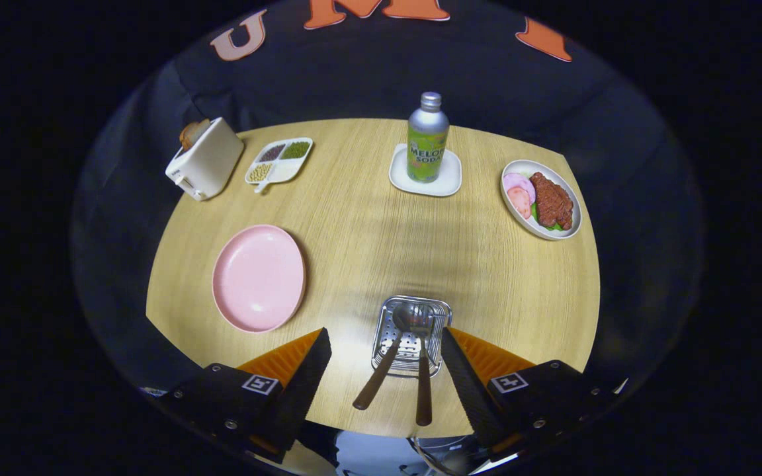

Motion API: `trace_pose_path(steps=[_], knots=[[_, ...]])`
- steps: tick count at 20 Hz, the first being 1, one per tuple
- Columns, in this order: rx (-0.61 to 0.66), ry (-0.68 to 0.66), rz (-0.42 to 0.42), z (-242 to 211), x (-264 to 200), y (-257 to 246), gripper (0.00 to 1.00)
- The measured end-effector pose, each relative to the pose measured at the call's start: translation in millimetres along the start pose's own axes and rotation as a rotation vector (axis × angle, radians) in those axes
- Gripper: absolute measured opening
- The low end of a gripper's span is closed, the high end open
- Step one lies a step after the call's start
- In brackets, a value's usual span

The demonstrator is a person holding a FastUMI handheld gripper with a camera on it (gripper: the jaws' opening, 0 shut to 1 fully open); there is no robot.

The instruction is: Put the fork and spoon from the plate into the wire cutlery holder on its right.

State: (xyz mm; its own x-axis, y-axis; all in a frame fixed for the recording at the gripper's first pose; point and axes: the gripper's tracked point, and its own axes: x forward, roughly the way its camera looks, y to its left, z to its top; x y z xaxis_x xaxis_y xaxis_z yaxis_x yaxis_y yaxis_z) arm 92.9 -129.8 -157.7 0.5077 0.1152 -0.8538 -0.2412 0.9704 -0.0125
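Observation:
The wire cutlery holder [411, 334] sits on the wooden table between my fingertips. Two brown-handled utensils lean in it with metal heads down inside: the spoon [381, 367] on the left, the fork [424, 390] beside it on the right, handles pointing back toward me. The pink plate [259, 277] lies bare, left of the holder and ahead of my left finger. My gripper [386, 350] hangs above the table, open, fingers wide on either side of the holder and touching nothing.
A soda bottle [427, 137] stands on a white coaster [424, 175] beyond the holder. A plate of meat [542, 199] is far right. A white toaster [204, 159] and a divided snack dish [279, 160] sit far left. The table's front edge [381, 433] runs under the handles.

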Motion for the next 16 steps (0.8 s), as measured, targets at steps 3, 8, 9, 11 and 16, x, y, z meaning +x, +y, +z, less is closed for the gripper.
trace_pose_path(steps=[3,8,9,11,16], knots=[[0.054,-0.151,0.016,29.2,-31.4,5.5,1.0],[0.077,-0.431,-0.022,74.0,-90.4,9.4,0.99],[0.069,-0.47,-0.042,81.7,-101.4,9.4,0.98],[0.054,-0.561,-0.081,97.1,-123.8,12.3,0.99],[0.073,-0.747,-0.159,121.9,-161.8,25.5,0.98]])
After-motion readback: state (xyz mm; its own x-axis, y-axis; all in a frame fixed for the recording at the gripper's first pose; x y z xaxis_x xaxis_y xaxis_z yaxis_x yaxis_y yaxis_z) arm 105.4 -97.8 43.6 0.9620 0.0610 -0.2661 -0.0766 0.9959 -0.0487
